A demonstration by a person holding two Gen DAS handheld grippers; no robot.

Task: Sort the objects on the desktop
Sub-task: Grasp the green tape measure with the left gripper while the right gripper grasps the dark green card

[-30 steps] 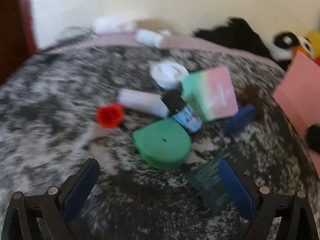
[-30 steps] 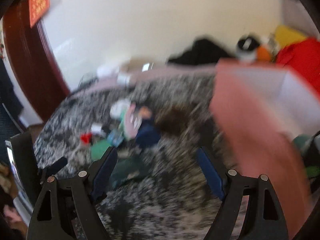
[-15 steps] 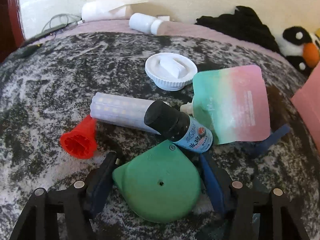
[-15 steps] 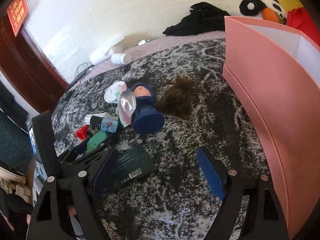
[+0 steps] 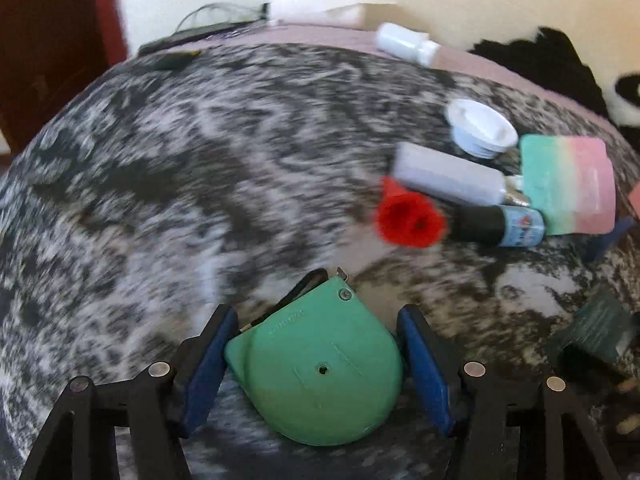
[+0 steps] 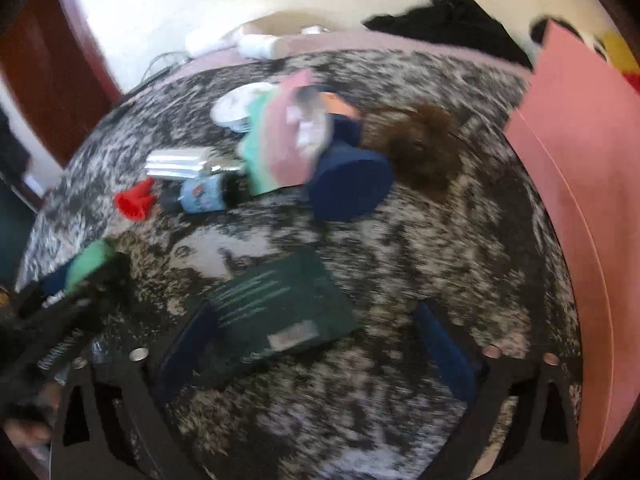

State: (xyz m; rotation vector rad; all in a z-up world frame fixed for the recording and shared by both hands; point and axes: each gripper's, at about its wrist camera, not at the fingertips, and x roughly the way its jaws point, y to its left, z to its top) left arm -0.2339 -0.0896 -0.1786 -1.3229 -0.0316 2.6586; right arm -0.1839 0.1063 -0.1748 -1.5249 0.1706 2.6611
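Note:
My left gripper [image 5: 316, 332] is shut on a green tape measure [image 5: 320, 376], one blue pad pressing on each side, and it holds it just above the speckled black-and-white cover [image 5: 180, 200], left of the pile. My right gripper [image 6: 316, 320] hovers low over a dark green flat box [image 6: 280, 308]. Its jaws are opening wide. The box lies between them, near the left finger, and no pad presses on it. In the right wrist view the left gripper and the tape measure [image 6: 90, 264] show at the left edge.
The pile holds a red cone [image 5: 408, 216], a white ribbed tube [image 5: 448, 178], a black-capped blue bottle [image 5: 500, 226], a pastel pouch [image 5: 568, 184] and a white lid [image 5: 480, 128]. A navy cylinder [image 6: 348, 184] and a brown tuft [image 6: 420, 148] lie beside it. A pink box [image 6: 580, 160] stands at the right.
My left gripper shut on the green tape measure and carried it left, away from the pile. My right gripper sank toward the dark green box and spread wider.

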